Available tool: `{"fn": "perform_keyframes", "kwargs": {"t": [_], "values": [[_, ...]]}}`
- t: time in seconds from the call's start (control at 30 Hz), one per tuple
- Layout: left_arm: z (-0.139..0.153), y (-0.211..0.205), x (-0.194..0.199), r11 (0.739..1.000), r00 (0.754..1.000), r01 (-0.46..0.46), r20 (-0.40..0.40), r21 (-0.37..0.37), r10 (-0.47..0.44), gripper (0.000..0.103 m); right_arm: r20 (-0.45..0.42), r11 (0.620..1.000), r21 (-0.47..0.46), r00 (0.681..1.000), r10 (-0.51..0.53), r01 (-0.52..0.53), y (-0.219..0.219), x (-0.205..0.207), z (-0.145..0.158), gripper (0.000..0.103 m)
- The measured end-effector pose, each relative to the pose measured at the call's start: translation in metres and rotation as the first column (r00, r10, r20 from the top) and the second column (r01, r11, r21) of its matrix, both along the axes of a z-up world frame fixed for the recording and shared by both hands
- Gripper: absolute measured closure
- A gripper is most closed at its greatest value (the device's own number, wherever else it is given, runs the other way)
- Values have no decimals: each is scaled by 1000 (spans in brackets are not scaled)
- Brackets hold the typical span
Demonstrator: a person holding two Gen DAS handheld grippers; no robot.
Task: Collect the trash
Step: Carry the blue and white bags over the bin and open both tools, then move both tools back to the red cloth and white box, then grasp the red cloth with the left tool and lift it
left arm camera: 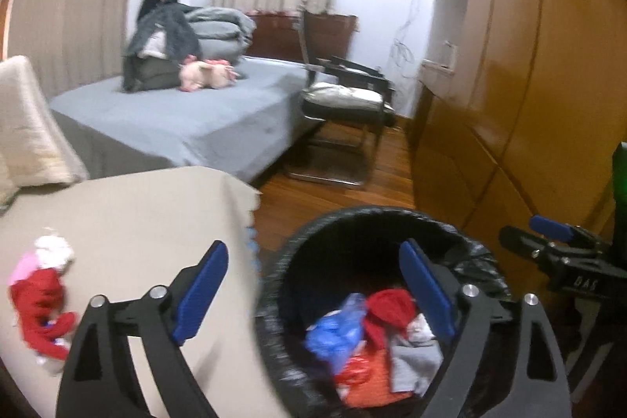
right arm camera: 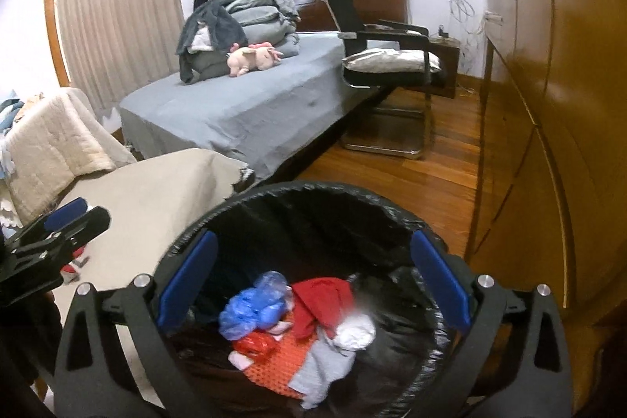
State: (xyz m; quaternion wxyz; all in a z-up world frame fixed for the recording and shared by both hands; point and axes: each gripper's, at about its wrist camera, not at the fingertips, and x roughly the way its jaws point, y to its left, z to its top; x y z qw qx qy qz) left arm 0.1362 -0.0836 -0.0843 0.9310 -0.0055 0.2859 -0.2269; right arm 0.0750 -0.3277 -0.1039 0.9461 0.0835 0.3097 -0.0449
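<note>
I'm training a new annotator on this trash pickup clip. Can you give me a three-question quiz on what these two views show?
1. True or false: the left hand-held gripper is shut on a red wrapper.
2. Where does trash still lie outside the bin? A) the grey bed B) the beige surface C) the chair
3. Fill in: the right hand-held gripper hangs open above the ____.

Key: 1 false, it is open and empty. 2 B, red and white trash lies on the beige surface. 3 bin.
</note>
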Motion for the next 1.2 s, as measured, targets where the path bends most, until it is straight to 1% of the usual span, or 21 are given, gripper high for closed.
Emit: {"fn": "perform_keyframes", "kwargs": {"t": [0.2,0.37,0.53,0.73,0.97,1.07,1.2], "values": [[7,55,-7,993,993,-120,26,12,119,10,5,997,10,997,79,-79,37,13,5,7],[6,98,-13,975,976,-218,31,35,217,10,12,988,3,988,152,-152,74,28,8,7],[3,138,-17,951,952,-305,35,50,304,10,20,975,3,975,220,-221,112,43,10,7],[-4,182,-17,913,917,-400,38,77,398,10,25,952,3,952,305,-305,159,62,8,7],[-26,223,-11,877,882,-469,7,102,471,12,8,930,16,930,367,-367,209,87,-7,7],[-40,233,-4,870,873,-481,-24,112,486,16,-5,924,13,924,381,-381,227,97,-17,7],[-57,242,12,866,867,-484,-62,123,494,21,-32,919,7,918,395,-395,243,109,-30,7]]}}
